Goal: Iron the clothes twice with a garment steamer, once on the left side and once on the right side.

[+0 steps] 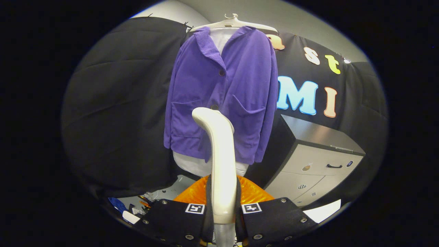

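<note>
We see the gripper with its 2 black fingers squeezed tight on the white handle of the garment steamer, 1 finger on each side. The steamer stands up between the fingers and its rounded head curves toward 11 o'clock, just in front of the purple jacket. The jacket hangs on a white hanger straight ahead at 12 o'clock, past the fingers, with a white shirt peeking out under it. We see something orange just behind the fingers. A grey cabinet with drawers sits at 3 o'clock from the steamer, beside the jacket.
</note>
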A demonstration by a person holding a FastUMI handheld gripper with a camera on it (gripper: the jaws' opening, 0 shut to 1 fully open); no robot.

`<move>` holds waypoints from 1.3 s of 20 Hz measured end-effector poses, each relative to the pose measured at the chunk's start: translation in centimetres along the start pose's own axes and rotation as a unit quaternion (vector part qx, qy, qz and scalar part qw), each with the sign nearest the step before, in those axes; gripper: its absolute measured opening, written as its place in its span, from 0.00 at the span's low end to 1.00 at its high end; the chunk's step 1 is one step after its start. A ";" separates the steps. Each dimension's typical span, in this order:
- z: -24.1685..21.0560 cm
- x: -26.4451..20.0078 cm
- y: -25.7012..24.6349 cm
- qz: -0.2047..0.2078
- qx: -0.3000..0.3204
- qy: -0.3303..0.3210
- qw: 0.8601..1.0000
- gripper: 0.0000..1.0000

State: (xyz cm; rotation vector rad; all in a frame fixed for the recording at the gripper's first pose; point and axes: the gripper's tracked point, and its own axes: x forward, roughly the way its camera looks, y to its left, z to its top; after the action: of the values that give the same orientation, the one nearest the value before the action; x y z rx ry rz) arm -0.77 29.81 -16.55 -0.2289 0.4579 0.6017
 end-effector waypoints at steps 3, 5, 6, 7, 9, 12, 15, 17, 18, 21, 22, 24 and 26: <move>4.6 -0.1 1.4 0.011 -0.006 -0.043 0.999 0.25; 7.9 0.1 2.1 0.005 -0.023 -0.079 0.997 0.25; 9.4 0.4 2.3 0.003 -0.030 -0.094 0.995 0.25; 11.0 0.7 2.9 0.002 -0.037 -0.110 0.993 0.25; 13.8 1.6 3.7 -0.005 -0.051 -0.137 0.989 0.25; 17.9 2.4 5.0 -0.025 -0.088 -0.183 0.979 0.24; 20.9 3.0 5.6 -0.048 -0.111 -0.220 0.968 0.24; 22.9 3.7 5.8 -0.065 -0.132 -0.234 0.961 0.25; 23.6 4.1 5.7 -0.073 -0.141 -0.238 0.958 0.25; 25.2 5.1 5.3 -0.104 -0.165 -0.249 0.949 0.24; 25.0 5.3 5.2 -0.106 -0.171 -0.250 0.947 0.24; 23.7 6.1 5.3 -0.108 -0.186 -0.236 0.948 0.24; 21.9 6.9 4.8 -0.110 -0.197 -0.219 0.949 0.24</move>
State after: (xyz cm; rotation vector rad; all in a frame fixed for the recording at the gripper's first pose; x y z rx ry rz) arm 9.01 44.41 -1.07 -0.5071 -0.1233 0.5005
